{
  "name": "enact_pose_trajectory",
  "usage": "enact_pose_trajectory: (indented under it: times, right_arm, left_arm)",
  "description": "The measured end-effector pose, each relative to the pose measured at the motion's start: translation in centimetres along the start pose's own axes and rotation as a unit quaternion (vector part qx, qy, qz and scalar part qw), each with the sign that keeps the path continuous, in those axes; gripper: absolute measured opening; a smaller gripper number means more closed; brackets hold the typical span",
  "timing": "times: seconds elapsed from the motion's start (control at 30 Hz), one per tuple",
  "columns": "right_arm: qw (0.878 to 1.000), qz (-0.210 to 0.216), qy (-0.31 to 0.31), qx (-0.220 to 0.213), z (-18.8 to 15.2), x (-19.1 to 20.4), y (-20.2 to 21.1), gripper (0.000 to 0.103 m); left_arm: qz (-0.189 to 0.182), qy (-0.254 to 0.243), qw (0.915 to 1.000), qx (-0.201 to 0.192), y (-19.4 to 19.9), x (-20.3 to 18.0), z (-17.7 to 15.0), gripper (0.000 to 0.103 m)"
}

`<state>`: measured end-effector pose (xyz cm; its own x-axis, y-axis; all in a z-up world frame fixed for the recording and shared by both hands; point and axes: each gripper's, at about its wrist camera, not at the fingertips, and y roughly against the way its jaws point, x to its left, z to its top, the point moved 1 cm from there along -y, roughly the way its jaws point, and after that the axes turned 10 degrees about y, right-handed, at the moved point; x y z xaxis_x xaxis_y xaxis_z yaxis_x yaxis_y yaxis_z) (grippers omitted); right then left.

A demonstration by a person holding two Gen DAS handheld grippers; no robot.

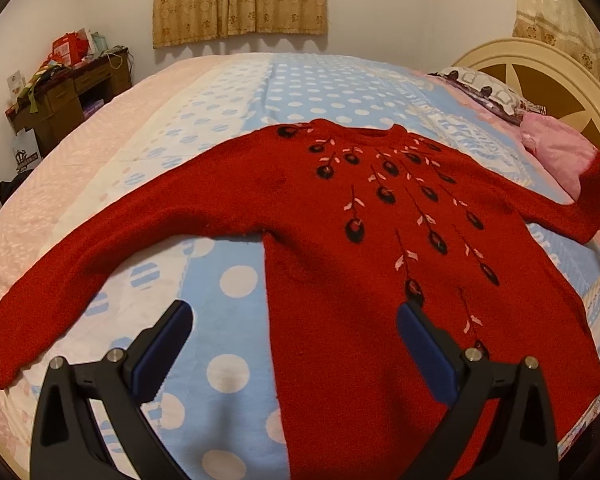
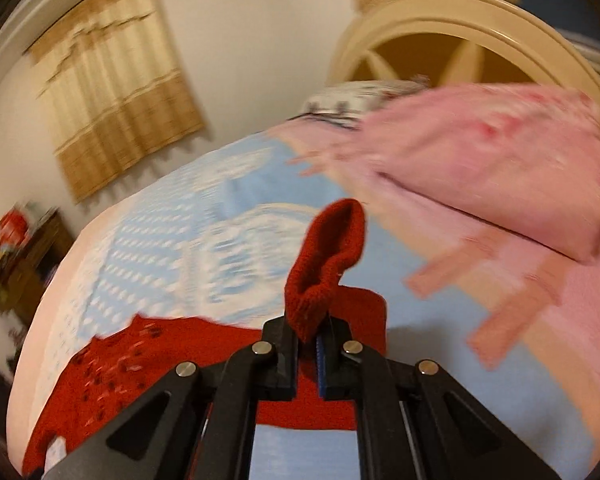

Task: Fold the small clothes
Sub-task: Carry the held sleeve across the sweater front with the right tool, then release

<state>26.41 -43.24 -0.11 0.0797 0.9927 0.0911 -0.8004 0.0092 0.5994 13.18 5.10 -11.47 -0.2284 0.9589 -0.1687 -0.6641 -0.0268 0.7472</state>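
Sweater (image 1: 340,220) flat, neck toward curtain, cuff in clamped right gripper (image 2: 314,338); left gripper (image 1: 294,344) wide.

A red sweater (image 1: 340,232) lies spread on the dotted bedspread (image 1: 228,280), the left gripper (image 1: 294,344) open above its hem.

The left gripper (image 1: 294,344) is matte black plastic, its linkage arms cut with triangular openings; round silver screws mark each pivot; dark blue pads line its fingers (image 1: 420,340); the right gripper (image 2: 314,334) has the same black frame, silver screws, and a ribbed blue pad.
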Motion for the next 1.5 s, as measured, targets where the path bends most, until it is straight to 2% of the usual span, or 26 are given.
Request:
enact_pose_trajectory:
  times: [0.17,0.33,0.43,0.53,0.63,0.67,0.73,0.8,0.83,0.97,1.07,1.17,1.27,1.37,1.5]
  right_arm:
    - [0.995,0.063,0.083,-0.001,-0.3,10.2,-0.8,0.005]
    - [0.979,0.112,0.172,0.007,-3.4,19.7,-2.1,0.005]
    - [0.971,0.139,0.192,0.028,-6.2,23.5,-3.5,0.005]
    - [0.962,0.168,0.204,0.06,-9.0,25.7,-5.4,0.006]
    - [0.951,0.173,0.231,0.106,-12.1,27.5,-6.4,0.007]
    - [0.948,0.177,0.236,0.121,-12.7,27.3,-6.8,0.007]
    - [0.948,0.182,0.226,0.131,-13.3,25.8,-6.5,0.02]
    - [0.951,0.204,0.193,0.133,-13.3,23.1,-5.5,0.07]
    - [0.953,0.211,0.174,0.13,-13.4,22.0,-5.0,0.074]
    - [0.966,0.184,0.148,0.108,-13.3,17.3,-2.5,0.074]
    - [0.975,0.158,0.126,0.089,-13.7,13.6,-1.1,0.074]
    - [0.982,0.131,0.113,0.072,-14.1,10.4,-0.7,0.074]
    - [0.988,0.113,0.09,0.056,-14.8,7.6,-0.5,0.074]
    - [0.991,0.116,0.058,0.042,-15.1,5.6,-0.5,0.074]
    - [0.991,0.126,0.032,0.039,-15.2,4.7,-0.9,0.074]
  left_arm:
    - [-0.009,0.011,0.9999,0.006,-0.1,0.7,0.1,0.103]
    - [-0.025,0.024,0.9991,0.024,-0.7,1.4,-0.1,0.103]
    - [-0.036,0.037,0.9979,0.038,-1.2,2.1,-0.1,0.103]
    - [-0.042,0.048,0.9968,0.05,-1.5,2.7,-0.2,0.103]
    - [-0.038,0.052,0.9962,0.058,-1.7,3.0,-0.2,0.103]
    - [-0.041,0.056,0.9955,0.064,-1.8,3.1,-0.2,0.103]
    - [-0.047,0.061,0.9947,0.069,-1.7,3.3,-0.2,0.103]
    - [-0.054,0.057,0.9945,0.068,-1.3,3.1,0.1,0.103]
    - [-0.06,0.055,0.9943,0.069,-1.1,2.9,0.3,0.103]
    - [-0.093,0.03,0.9922,0.077,-0.7,0.7,1.3,0.101]
    - [-0.113,-0.001,0.9901,0.083,-1.0,-2.6,2.2,0.1]
    - [-0.103,-0.037,0.9906,0.082,-2.3,-5.5,2.9,0.099]
    - [-0.099,-0.059,0.9894,0.088,-4.0,-7.8,3.7,0.092]
    - [-0.093,-0.07,0.9879,0.103,-6.4,-10.2,4.5,0.085]
    - [-0.088,-0.091,0.9867,0.102,-8.2,-12.8,4.6,0.076]
